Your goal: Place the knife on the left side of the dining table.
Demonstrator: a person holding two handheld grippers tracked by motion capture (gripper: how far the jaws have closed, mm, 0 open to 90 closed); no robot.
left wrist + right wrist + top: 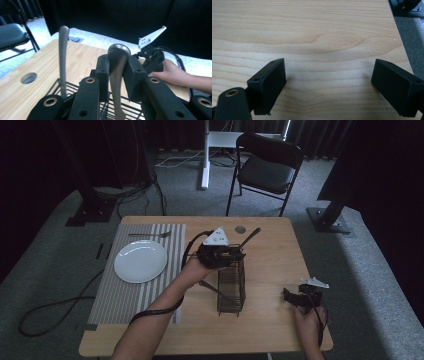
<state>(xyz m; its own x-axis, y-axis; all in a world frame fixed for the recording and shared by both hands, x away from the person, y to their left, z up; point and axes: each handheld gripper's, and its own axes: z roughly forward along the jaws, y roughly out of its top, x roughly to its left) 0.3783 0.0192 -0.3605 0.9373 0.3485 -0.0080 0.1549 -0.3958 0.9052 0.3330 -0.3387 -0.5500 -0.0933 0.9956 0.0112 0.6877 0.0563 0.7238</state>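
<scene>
My left gripper hovers over the top of a black wire basket in the middle of the table. It is shut on the rounded grey handle of a utensil, whose lower end reaches down into the basket. A second utensil handle stands in the basket and leans toward the far edge. Another dark utensil slants across the basket's left side. My right gripper rests low near the table's right front, its jaws wide open over bare wood.
A white plate sits on a striped placemat at the left, with a fork beyond it. A round hole marks the table's far edge. A black folding chair stands behind the table.
</scene>
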